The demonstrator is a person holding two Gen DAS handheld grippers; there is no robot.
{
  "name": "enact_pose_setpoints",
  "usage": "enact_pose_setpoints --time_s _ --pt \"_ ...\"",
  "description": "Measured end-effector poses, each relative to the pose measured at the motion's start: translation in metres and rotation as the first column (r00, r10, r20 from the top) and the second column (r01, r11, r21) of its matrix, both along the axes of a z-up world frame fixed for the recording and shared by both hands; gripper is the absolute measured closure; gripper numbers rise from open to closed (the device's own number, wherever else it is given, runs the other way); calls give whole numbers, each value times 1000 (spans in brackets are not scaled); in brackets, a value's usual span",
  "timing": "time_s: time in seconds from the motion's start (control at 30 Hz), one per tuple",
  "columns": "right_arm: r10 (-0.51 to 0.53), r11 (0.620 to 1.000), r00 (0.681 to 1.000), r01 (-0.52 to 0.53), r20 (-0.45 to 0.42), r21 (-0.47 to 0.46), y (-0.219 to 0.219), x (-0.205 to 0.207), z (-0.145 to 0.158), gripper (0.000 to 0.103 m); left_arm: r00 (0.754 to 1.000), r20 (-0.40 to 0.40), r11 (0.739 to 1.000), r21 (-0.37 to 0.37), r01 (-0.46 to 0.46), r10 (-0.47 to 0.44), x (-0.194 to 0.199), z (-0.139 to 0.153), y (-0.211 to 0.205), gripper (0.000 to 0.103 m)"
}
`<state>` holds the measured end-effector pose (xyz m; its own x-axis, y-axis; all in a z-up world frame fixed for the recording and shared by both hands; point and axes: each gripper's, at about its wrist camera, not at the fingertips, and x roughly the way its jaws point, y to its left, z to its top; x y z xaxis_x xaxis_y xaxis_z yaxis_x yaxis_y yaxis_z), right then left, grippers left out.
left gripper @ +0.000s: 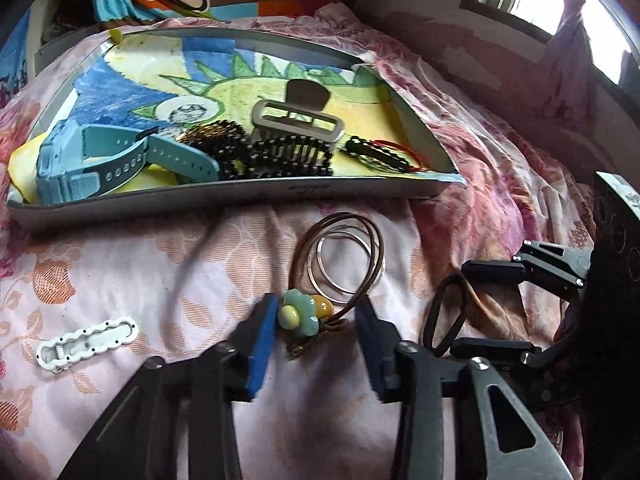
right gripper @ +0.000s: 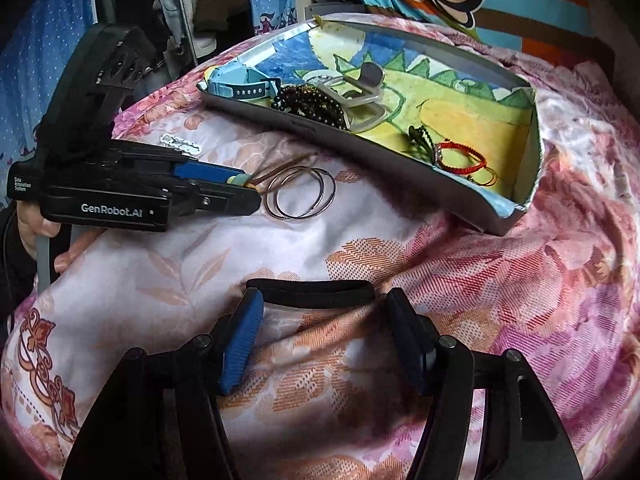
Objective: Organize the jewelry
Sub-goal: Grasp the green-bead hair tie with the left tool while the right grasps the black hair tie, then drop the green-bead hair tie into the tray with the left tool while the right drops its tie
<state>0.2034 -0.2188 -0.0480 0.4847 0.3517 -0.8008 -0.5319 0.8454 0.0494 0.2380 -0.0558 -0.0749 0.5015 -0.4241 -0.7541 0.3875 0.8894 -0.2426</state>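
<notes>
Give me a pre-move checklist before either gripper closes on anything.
1. Left gripper open, straddling the flower hair tie: ok.
2. Left pads touching the flower: cannot tell.
3. Silver rings overlap the hair tie's brown loop and may drag along: not ok.
4. Right gripper open, with the black hair band at its fingertips: ok.
5. Tray has bare floor near the red bracelet for drop-off: ok.
6. White hair clip lies apart from both grippers: ok.
</notes>
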Motion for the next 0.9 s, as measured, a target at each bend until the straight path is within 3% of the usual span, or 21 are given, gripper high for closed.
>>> enact_pose_setpoints --time_s 0.33,0.5,0.67,0.9 --pt "-16 999 999 18 -40 46 2 18 -8 44 999 5 999 -31 -33 33 -3 -1 9 76" --pt "-28 999 998 30 -49 41 8 29 -14 44 996 30 997 4 -82 82 -9 4 11 79" --pt "-32 999 999 33 -29 22 13 29 -17 45 993 18 993 -9 -118 119 -10 5 18 80" --pt "-62 997 998 64 -32 53 5 30 -16 78 993 16 993 -10 -120 120 -10 4 18 80"
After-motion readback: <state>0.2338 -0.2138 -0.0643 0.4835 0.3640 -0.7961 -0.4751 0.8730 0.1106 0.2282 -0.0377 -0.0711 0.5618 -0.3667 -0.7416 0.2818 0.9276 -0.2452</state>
